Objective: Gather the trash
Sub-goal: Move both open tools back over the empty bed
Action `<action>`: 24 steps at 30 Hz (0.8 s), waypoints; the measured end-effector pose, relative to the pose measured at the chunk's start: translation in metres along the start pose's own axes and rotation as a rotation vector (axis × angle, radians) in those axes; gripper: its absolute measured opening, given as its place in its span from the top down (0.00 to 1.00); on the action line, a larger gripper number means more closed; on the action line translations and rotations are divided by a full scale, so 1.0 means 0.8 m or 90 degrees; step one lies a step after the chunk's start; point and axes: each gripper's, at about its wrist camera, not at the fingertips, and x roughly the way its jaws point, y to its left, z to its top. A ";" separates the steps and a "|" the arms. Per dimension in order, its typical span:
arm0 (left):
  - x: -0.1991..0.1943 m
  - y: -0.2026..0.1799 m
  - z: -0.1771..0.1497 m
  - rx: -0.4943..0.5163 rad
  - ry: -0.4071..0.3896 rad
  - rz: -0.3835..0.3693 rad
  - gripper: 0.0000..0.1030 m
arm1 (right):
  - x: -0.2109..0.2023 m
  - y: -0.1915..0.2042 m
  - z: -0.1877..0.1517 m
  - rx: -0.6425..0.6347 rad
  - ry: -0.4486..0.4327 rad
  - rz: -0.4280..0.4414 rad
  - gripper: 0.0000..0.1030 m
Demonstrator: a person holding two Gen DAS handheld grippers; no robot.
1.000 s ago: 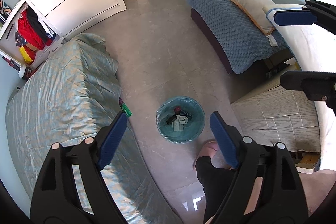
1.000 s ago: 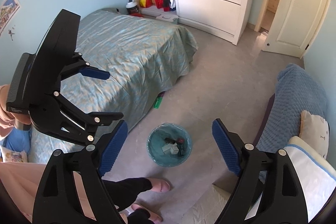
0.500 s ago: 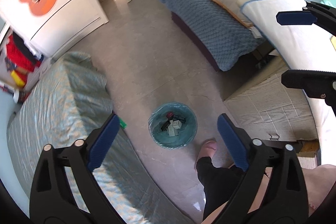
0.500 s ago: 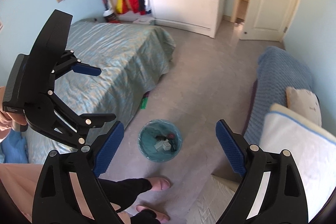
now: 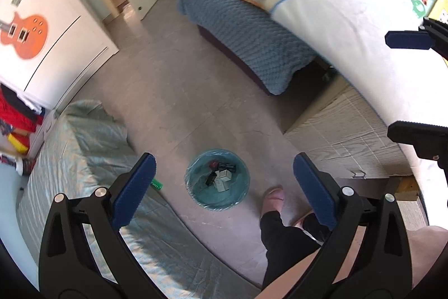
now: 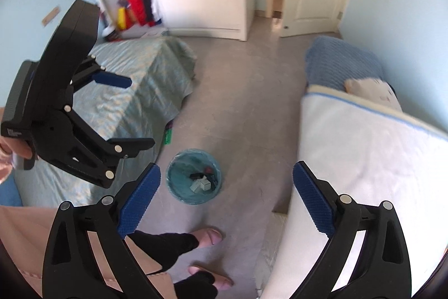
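Two grippers, both yours: the left gripper (image 5: pixel 224 187) and right gripper (image 6: pixel 226 195) each have their jaws spread wide with nothing between them, the right pair having just been opening. One lined trash bin (image 5: pixel 217 180) sits on the floor, framed between your jaws, holding several scraps. One green wrapper (image 5: pixel 156 184) lies at nine o'clock from it, beside one of two beds (image 5: pixel 84 159).

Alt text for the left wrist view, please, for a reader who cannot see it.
The open, empty left gripper points down at a round trash bin with a teal liner holding small boxes and dark scraps, on the grey floor between two beds. A green item lies at the nearer bed's foot; the right gripper, also open, shows at right.
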 end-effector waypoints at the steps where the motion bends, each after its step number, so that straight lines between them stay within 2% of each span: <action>1: -0.001 -0.006 0.003 0.008 -0.002 -0.006 0.07 | -0.005 -0.008 -0.007 0.024 -0.002 -0.007 0.08; 8: -0.008 -0.080 0.027 0.102 -0.018 -0.062 0.07 | -0.054 -0.056 -0.072 0.176 -0.021 -0.048 0.08; 11: -0.012 -0.121 0.035 0.148 -0.030 -0.065 0.07 | -0.077 -0.071 -0.109 0.227 -0.020 -0.082 0.08; 15: -0.016 -0.173 0.042 0.198 -0.032 -0.102 0.07 | -0.109 -0.086 -0.162 0.287 -0.027 -0.138 0.08; 20: -0.022 -0.242 0.050 0.266 -0.039 -0.114 0.07 | -0.146 -0.102 -0.218 0.381 -0.043 -0.193 0.08; 24: -0.028 -0.286 0.055 0.305 -0.039 -0.155 0.07 | -0.177 -0.109 -0.270 0.462 -0.060 -0.245 0.08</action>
